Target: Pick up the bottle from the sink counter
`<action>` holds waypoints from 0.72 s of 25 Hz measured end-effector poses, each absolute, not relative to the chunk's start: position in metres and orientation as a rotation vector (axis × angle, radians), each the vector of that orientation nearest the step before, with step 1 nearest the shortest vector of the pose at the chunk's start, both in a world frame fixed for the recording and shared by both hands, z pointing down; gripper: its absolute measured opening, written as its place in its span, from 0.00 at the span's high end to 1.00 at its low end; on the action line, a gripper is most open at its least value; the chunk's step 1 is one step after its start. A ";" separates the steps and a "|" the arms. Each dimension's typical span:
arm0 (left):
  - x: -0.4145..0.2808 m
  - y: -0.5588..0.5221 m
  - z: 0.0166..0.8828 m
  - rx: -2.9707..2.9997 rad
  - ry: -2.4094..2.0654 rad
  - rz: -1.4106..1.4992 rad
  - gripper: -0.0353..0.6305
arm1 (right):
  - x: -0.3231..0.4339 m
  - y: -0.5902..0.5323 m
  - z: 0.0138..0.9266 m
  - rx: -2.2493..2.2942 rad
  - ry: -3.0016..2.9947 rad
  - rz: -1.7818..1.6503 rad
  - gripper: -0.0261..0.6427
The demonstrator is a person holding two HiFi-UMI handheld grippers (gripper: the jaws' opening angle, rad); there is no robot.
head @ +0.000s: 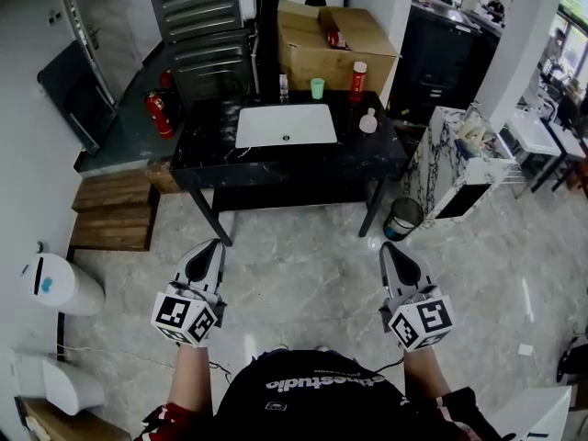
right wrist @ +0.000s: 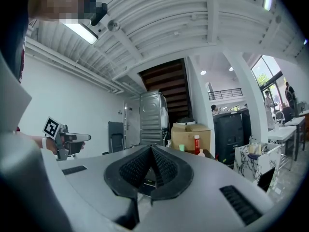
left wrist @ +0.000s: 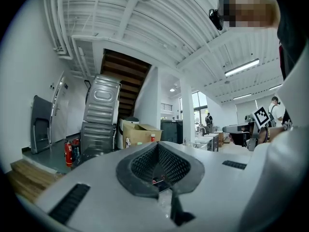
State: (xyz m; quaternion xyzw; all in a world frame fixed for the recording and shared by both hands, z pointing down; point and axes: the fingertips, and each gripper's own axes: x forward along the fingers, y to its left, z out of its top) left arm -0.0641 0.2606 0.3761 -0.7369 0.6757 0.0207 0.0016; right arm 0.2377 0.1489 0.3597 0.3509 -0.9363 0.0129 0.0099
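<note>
A black sink counter (head: 211, 159) with a white basin (head: 285, 125) stands across the floor ahead of me. At its back edge are a red bottle with a white cap (head: 358, 81), a green cup (head: 317, 88) and a small clear bottle (head: 284, 85). A pink round bottle (head: 368, 122) sits at the right of the basin. My left gripper (head: 209, 247) and right gripper (head: 393, 250) are held level over the floor, well short of the counter, both shut and empty. The red bottle (right wrist: 197, 144) shows far off in the right gripper view.
A cardboard box (head: 335, 39) stands behind the counter and a fire extinguisher (head: 159, 113) at its left. A marble-patterned stand (head: 450, 159) and a small bin (head: 402, 217) are at the right. Wooden steps (head: 115, 209) and white bins (head: 60, 283) lie at the left.
</note>
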 end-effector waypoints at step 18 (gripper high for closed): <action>-0.060 0.185 0.403 -2.267 2.162 0.027 0.93 | 0.238 0.063 0.399 1.040 -2.940 0.148 0.90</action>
